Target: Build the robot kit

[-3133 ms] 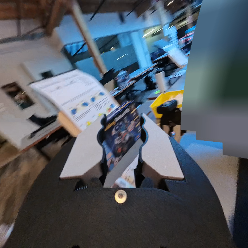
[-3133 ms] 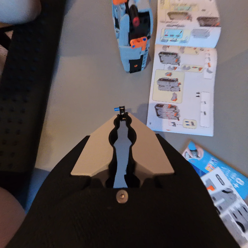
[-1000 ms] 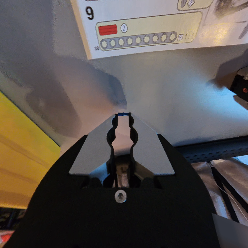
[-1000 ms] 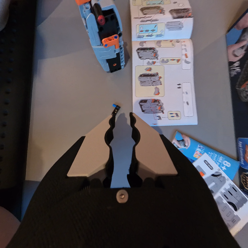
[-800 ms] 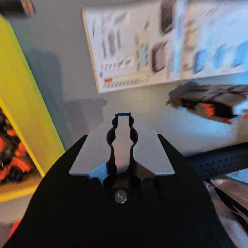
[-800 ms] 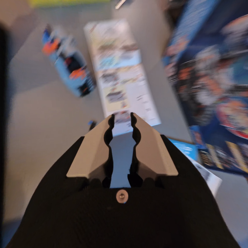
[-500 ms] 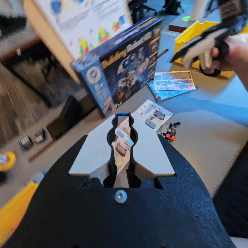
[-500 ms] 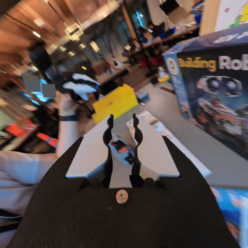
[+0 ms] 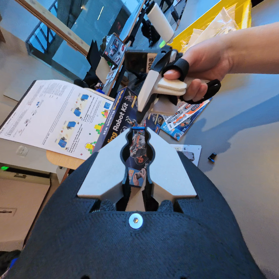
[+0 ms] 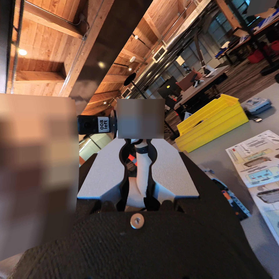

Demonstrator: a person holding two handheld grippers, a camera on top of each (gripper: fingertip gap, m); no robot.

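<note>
My left gripper (image 9: 138,128) is shut on a small blue pin (image 9: 138,128), held crosswise between its tips, raised above the grey table (image 9: 241,151). My right gripper (image 9: 139,120), held by a hand (image 9: 211,64), points down with its tips just above the pin. In the right wrist view my right gripper (image 10: 138,141) stands open with nothing between its fingers; a mosaic patch hides its tips. The left gripper's camera (image 10: 93,124) faces it. A small black and blue piece (image 9: 212,157) lies alone on the table.
A dark blue kit box (image 9: 119,120) stands behind the grippers, with leaflets (image 9: 184,119) beside it. An open instruction booklet (image 10: 256,160), a blue and orange model (image 10: 229,200) and a yellow bin (image 10: 211,120) are on the table. A printed poster board (image 9: 57,117) stands at left. Less than 4 cm separates the two grippers' tips.
Both grippers rose from the table and turned to face each other. The right one had opened and left the black and blue piece on the table. The left keeps the blue pin.
</note>
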